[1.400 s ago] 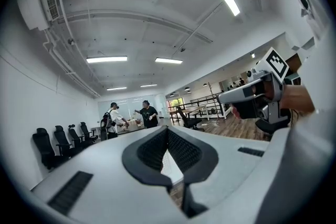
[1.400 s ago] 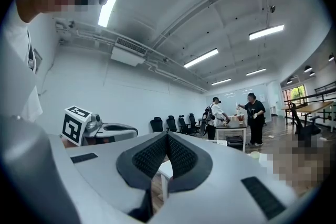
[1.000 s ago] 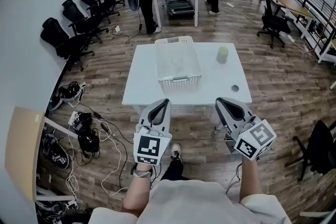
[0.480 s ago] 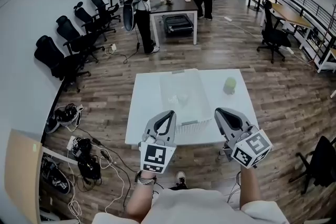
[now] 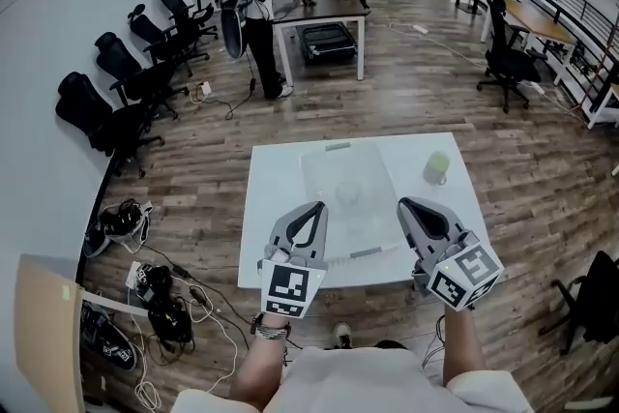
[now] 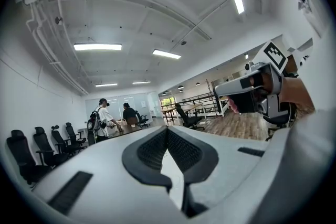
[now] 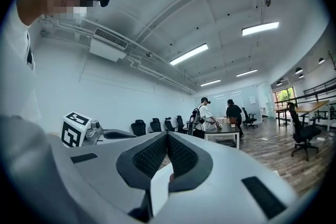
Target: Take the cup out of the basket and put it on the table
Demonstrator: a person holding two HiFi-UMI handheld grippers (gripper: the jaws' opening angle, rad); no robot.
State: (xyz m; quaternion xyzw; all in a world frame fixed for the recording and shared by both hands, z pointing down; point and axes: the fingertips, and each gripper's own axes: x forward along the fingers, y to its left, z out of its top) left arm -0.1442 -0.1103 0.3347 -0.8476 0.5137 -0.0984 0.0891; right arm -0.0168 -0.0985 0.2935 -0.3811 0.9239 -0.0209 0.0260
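The white basket point(image 5: 350, 198) stands on the white table point(image 5: 276, 208) in the head view, blurred. A pale round thing point(image 5: 348, 195) lies inside it; I cannot tell whether it is a cup. A green cup point(image 5: 437, 167) stands upright on the table's right side, outside the basket. My left gripper point(image 5: 311, 208) is held up in front of the basket's near left corner, shut and empty. My right gripper point(image 5: 410, 205) hangs level with it, right of the basket, shut and empty. Both gripper views look across the room, with the jaws point(image 6: 167, 129) point(image 7: 167, 135) pressed together.
Black office chairs point(image 5: 116, 82) line the left wall. Cables and gear point(image 5: 160, 305) lie on the wood floor at the left. Two people stand at a far table point(image 5: 314, 10). More chairs point(image 5: 508, 63) and desks stand at the right.
The head view has come nearer to the table, so table and basket now sit lower, just behind the gripper tips. Both grippers stay raised and shut. The far people have shifted.
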